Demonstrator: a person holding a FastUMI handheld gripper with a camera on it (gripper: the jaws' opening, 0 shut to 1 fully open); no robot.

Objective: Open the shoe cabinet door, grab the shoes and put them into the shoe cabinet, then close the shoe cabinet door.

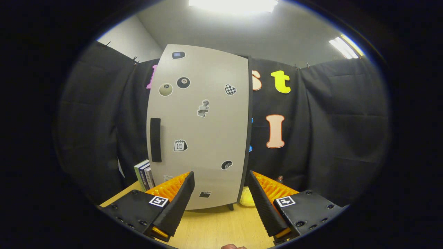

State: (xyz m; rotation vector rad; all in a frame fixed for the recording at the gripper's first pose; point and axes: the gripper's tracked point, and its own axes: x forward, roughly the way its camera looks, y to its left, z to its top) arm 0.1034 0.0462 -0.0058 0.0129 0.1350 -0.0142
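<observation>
The shoe cabinet (199, 128) stands upright on the wooden table just beyond my fingers. Its beige door carries several stickers and looks shut; a black vertical handle (155, 139) sits near the door's left edge. My gripper (220, 181) is open, its two black ribbed fingers (180, 204) spread wide before the cabinet's lower part, with nothing between them. A yellow object (246, 199) peeks out by the cabinet's lower right corner, mostly hidden behind the right finger; I cannot tell what it is.
A few books (144, 174) stand upright at the cabinet's left side. A small brown item (280, 179) stands behind the right finger near the wall. The wooden table (218, 224) stretches under the fingers, and a fingertip of a hand (232, 246) shows at its near edge.
</observation>
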